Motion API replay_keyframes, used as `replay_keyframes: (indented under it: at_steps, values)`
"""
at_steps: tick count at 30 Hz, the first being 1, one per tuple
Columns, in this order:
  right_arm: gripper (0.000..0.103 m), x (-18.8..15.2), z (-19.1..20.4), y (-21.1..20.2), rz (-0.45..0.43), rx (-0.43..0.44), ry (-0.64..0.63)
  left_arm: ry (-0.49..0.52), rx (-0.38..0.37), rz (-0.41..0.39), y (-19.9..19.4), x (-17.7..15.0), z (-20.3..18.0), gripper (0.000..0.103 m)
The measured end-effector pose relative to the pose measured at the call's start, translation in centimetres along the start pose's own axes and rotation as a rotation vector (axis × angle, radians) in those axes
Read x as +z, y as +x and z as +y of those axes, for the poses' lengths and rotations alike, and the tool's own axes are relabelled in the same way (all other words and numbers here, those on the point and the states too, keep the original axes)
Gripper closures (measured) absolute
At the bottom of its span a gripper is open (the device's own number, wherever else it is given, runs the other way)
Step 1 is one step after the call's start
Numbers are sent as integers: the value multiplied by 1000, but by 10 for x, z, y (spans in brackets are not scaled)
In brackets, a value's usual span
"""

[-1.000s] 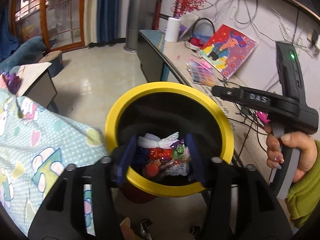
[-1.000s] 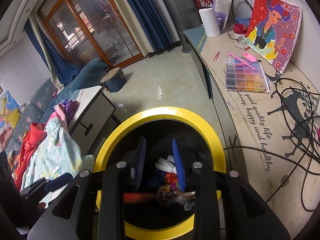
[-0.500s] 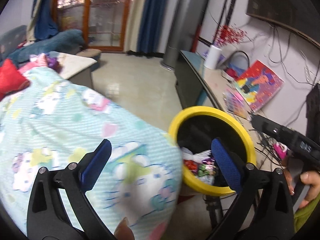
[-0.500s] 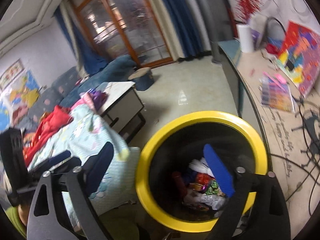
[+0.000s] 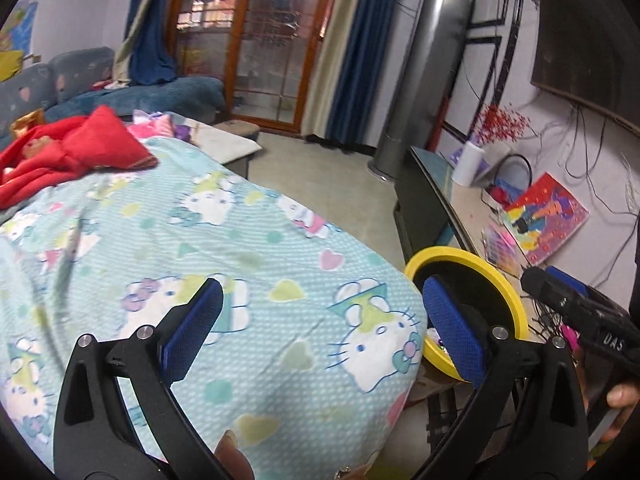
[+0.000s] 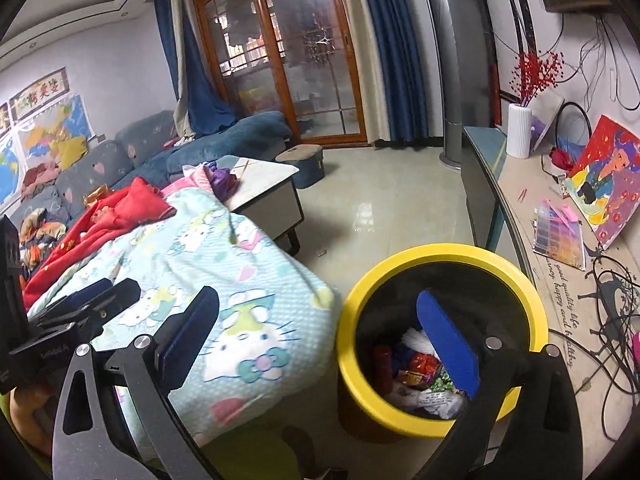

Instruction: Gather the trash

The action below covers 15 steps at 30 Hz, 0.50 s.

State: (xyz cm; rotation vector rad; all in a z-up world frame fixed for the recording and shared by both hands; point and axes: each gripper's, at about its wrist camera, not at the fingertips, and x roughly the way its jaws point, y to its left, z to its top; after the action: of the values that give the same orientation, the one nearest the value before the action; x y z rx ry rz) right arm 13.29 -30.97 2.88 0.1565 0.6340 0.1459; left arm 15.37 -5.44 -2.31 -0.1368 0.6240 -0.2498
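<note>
A black bin with a yellow rim [image 6: 440,250] stands on the floor beside a cartoon-cat blanket [image 6: 208,256]. Inside it lie several pieces of trash [image 6: 420,368]: wrappers, white paper, red scraps. My right gripper [image 6: 320,332] is open and empty, above the blanket's edge and the bin. My left gripper [image 5: 320,320] is open and empty over the blanket [image 5: 240,248], with the bin rim [image 5: 504,284] to its right. The right gripper's body also shows in the left wrist view [image 5: 580,312], and the left gripper's body in the right wrist view [image 6: 76,312].
A low cabinet [image 6: 560,240] along the right wall carries a painting [image 6: 608,184], a bead box [image 6: 560,236], a white vase [image 6: 518,132] and cables. Red clothes [image 6: 120,212] lie on the blanket. A coffee table [image 6: 268,184] and a sofa [image 6: 140,148] stand beyond.
Both grippers have opened wide and pulled back and leftward from over the bin. The views have swung up to take in the blanket and the room.
</note>
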Motion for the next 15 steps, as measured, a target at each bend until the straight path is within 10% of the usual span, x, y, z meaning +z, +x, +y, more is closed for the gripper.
replay_keyframes:
  at_steps: [15]
  values:
    - [7,-44,68,-52,-242,-112,-158,-6,86,-171,-78,-33,23,11]
